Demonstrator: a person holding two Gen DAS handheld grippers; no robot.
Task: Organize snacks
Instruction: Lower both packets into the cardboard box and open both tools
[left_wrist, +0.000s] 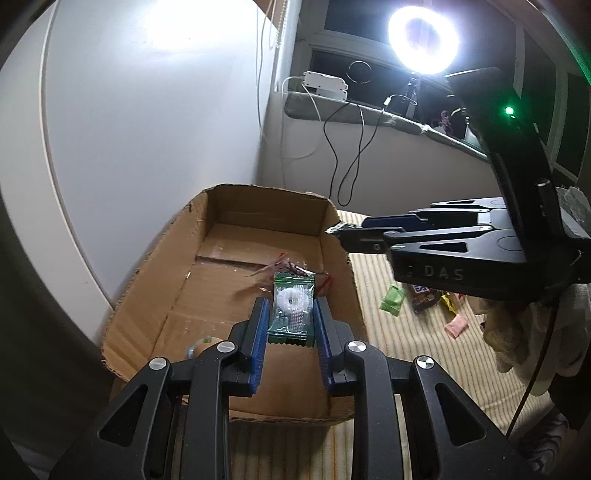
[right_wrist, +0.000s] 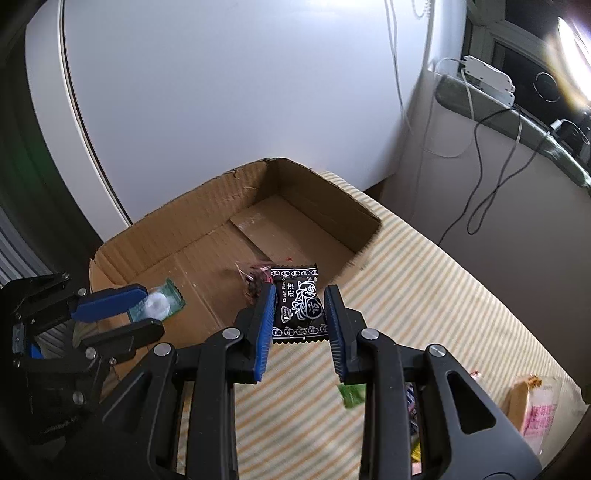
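My left gripper (left_wrist: 290, 320) is shut on a green clear-wrapped ring candy (left_wrist: 291, 306) and holds it above the open cardboard box (left_wrist: 147, 295). It also shows in the right wrist view (right_wrist: 142, 308) with the candy (right_wrist: 157, 304). My right gripper (right_wrist: 300, 314) is shut on a black plum candy packet (right_wrist: 297, 304), held over the box's (right_wrist: 192, 206) right rim. In the left wrist view the right gripper (left_wrist: 340, 230) is at the box's right wall. A red-wrapped sweet (left_wrist: 284, 267) lies in the box (right_wrist: 255, 280).
The box sits on a striped cloth (right_wrist: 424, 295). Loose snacks lie on it right of the box: a green packet (left_wrist: 393, 301), a pink one (left_wrist: 456, 326), a pink-labelled bag (right_wrist: 535, 413). A white wall and cables stand behind; a ring light (left_wrist: 423, 38) glares.
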